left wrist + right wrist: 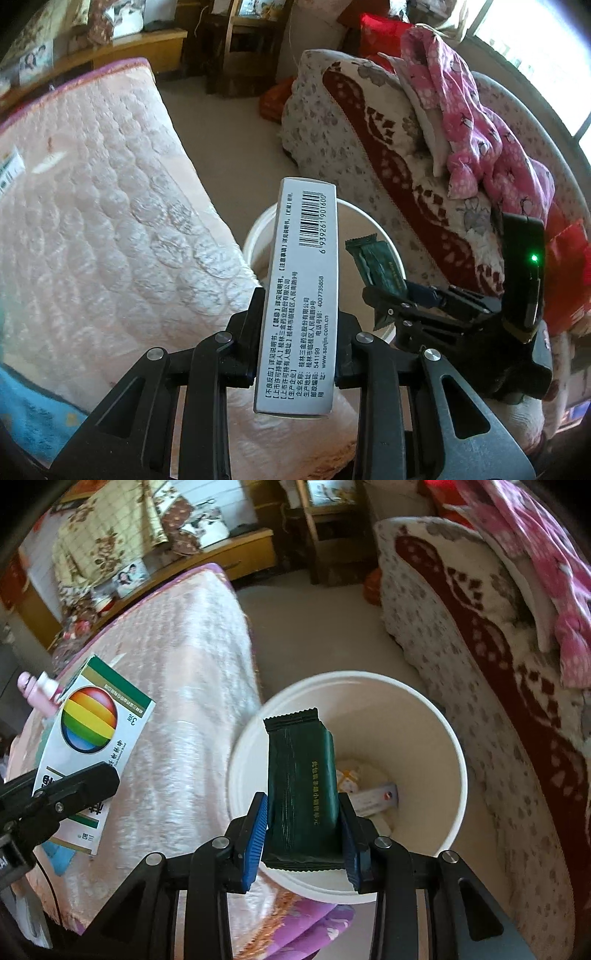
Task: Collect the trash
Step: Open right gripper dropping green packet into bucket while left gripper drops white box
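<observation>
My left gripper (300,326) is shut on a long white medicine box (304,273), whose barcode side faces the camera above a white waste bin (254,236). In the right wrist view the same box (88,731) shows its rainbow-ball face over the bed, with one left finger (86,781) across it. My right gripper (301,806), with blue pads, is shut on a dark green snack wrapper (301,771) held upright over the bin (455,749). Paper scraps and a small carton (373,797) lie at the bin's bottom. The left wrist view also shows the wrapper (376,264) and the right gripper (393,293).
A pink quilted bed cover (92,192) borders the bin on the left. A sofa with a floral red-and-cream blanket (373,147) and a pink garment (484,133) stands on the right. A pink bottle (38,688) lies on the bed. Bare floor (314,627) runs beyond the bin.
</observation>
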A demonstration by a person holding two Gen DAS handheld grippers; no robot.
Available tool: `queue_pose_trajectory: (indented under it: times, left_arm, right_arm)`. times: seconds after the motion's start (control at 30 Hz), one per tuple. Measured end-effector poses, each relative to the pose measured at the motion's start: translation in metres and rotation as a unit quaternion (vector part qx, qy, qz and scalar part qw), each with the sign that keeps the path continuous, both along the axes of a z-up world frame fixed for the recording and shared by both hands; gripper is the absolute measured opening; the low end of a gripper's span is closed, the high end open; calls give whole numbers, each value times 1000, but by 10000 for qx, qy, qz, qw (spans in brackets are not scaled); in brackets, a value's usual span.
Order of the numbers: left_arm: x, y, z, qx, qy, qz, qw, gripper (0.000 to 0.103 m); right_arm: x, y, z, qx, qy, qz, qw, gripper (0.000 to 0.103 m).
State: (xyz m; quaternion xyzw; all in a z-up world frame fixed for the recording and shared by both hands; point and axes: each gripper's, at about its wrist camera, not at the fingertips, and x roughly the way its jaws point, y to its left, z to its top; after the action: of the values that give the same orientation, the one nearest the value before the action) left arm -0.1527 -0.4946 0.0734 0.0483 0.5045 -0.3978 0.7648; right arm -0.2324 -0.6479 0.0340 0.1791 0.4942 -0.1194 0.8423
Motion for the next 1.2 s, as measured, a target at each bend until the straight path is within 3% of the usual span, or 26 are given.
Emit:
queue_pose_trajectory:
  times: [0.17,0.23,0.3,0.77,1.07,1.2]
  left_arm:
    - [1,-4,-7,-165,125,-35,9998,41]
    - [1,-3,-8,-219,205,-38,9995,48]
    - [0,-1,-8,-201,193,-37,9996,48]
    - [-6,42,9,31,-270,213,9994,48]
    - [5,102,22,193,-515,714,9959,48]
    - [14,132,26,235,-539,920,9940,48]
  right_arm:
    - [-2,-8,-8,-40,85,-116,9999,36]
    - [-3,-12,-11,-62,110,-212,9997,44]
    - [-5,-15,-11,-54,123,-309,9994,50]
    - [1,7,-6,17,149,-124,9998,51]
    - [19,46,11,-320,120,290,9990,51]
    - [27,61,23,-92,-33,425,9990,52]
